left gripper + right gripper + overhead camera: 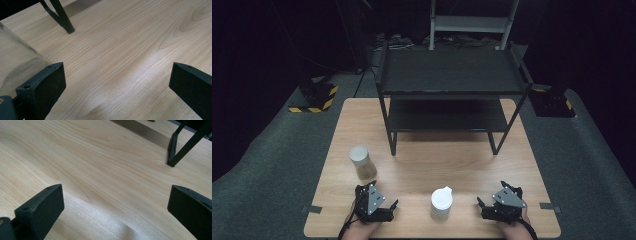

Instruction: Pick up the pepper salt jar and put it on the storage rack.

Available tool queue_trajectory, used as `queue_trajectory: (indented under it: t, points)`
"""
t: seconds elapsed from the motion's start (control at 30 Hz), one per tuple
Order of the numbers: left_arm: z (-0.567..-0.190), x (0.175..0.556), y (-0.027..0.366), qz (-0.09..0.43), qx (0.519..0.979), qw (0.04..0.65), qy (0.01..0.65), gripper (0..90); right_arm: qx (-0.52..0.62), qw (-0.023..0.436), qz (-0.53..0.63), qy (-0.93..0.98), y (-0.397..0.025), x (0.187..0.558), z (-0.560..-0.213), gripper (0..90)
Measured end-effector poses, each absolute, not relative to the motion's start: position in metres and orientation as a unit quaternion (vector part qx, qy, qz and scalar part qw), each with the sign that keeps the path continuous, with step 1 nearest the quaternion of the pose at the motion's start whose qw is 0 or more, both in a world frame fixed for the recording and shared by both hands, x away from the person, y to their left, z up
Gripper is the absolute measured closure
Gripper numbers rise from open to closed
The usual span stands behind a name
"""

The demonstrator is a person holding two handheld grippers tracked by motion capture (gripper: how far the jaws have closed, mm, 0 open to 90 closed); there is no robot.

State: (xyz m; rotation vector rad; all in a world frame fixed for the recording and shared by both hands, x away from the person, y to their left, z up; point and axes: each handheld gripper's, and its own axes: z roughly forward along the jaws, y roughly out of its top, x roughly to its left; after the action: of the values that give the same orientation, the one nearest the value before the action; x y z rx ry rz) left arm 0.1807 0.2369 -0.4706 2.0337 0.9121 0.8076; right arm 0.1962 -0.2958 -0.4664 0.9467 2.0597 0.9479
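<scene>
A clear jar (pixel 363 162) with a pale lid stands on the wooden bench (pixel 472 165), just beyond the left tool (pixel 389 207), whose jaws are spread and empty. A white lidded container (pixel 441 202) stands between both tools. The right tool (pixel 482 206) rests low, jaws spread wide, gripping nothing.

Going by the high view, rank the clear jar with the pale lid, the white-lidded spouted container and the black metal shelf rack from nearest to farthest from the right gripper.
Measured from the right gripper:
1. White-lidded spouted container, just to its left at the table's near edge.
2. Black metal shelf rack, its front right foot ahead of the gripper.
3. Clear jar with the pale lid, far across on the left side.
</scene>
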Motion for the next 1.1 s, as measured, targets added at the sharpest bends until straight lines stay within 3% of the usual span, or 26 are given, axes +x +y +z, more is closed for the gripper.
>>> queue_trajectory:
  t: [1.1]
  points:
    - [-0.473, 0.177, 0.246, 0.307, 0.782, 0.401, 0.366, 1.1, 0.361, 0.339, 0.356, 0.793, -0.293, 0.195, -0.466, 0.0]
